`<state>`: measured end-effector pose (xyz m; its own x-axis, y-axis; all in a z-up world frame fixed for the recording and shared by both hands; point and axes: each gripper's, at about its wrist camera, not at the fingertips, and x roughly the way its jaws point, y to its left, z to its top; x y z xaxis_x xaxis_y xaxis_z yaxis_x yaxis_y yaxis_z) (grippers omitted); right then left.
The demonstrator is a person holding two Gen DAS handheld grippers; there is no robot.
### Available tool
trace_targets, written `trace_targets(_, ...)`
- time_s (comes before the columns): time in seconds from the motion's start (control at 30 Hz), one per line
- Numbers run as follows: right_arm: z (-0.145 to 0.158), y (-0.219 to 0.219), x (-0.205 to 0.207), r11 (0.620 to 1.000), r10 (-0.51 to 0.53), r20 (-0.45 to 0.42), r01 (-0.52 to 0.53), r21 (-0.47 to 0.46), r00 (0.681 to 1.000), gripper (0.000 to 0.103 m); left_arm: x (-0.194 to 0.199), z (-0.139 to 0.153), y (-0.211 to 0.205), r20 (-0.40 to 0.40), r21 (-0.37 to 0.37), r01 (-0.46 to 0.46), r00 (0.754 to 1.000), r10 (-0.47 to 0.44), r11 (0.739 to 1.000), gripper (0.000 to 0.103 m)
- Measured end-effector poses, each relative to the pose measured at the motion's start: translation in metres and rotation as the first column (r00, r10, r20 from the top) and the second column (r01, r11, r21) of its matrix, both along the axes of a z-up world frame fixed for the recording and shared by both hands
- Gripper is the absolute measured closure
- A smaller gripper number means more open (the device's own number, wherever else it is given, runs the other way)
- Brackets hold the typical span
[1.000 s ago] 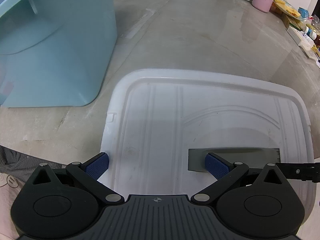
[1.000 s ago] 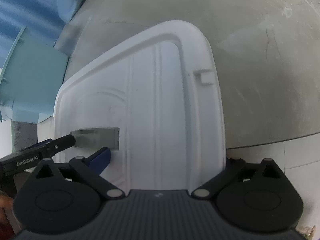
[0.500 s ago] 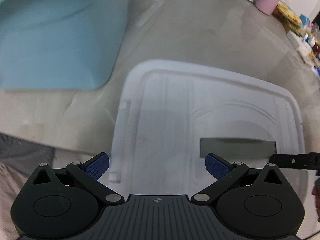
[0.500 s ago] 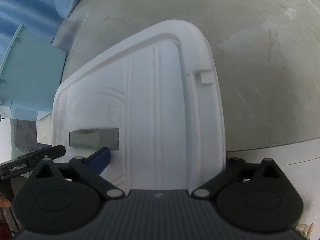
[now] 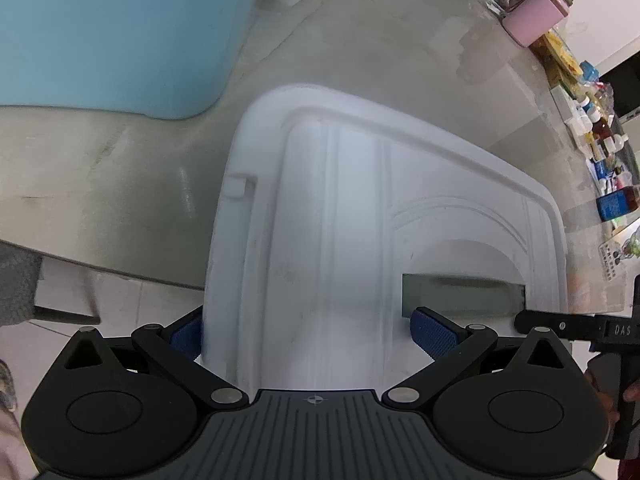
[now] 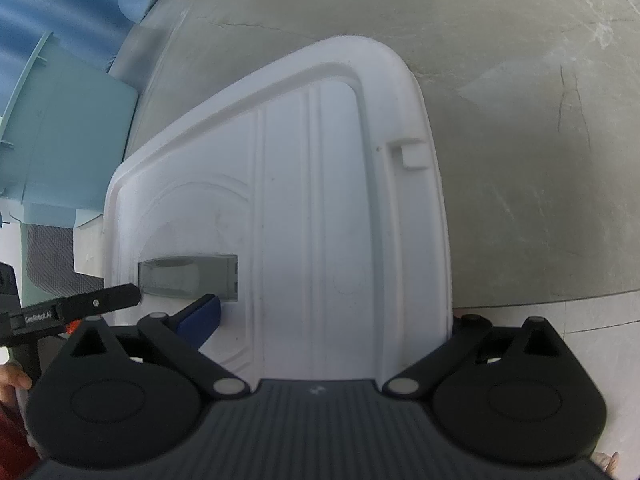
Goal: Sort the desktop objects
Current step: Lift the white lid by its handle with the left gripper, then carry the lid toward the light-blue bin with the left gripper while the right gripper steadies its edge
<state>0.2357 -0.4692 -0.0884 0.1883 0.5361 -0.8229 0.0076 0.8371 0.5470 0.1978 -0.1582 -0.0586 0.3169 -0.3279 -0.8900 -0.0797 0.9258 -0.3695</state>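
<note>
Possibly the white lid (image 5: 340,240) slips (both grippers' jaws pinch only its near edge) onto the bench (image 6: 520,120).

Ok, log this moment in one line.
left gripper: shut on white lid | right gripper: shut on white lid | blue bin: behind

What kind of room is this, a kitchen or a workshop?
Probably a lived-in home room: a grey stone-like tabletop crowded at its far edge with small bottles and a pink container, beside a blue plastic bin.
</note>
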Motion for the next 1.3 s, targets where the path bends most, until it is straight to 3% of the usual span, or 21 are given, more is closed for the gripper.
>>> trace_targets(0.37,0.006,0.001,-0.008,0.999,-0.005,0.028,0.006,-0.047,1.0,0.0,0.0,0.001,-0.011,0.034,0.036,0.012,0.999,-0.013,0.999,0.0)
trace_targets(0.9,0.036,-0.001,-0.028,0.998,-0.014,0.134,0.021,-0.051,0.991,0.0,-0.023,0.042,-0.014,0.147,0.07,0.014,0.989,-0.024,0.997,0.0)
trace_targets(1.3,0.055,0.009,-0.078,0.999,-0.006,0.185,0.012,-0.036,0.983,0.0,-0.09,0.074,-0.013,0.2,0.081,-0.005,0.98,-0.011,0.997,0.0)
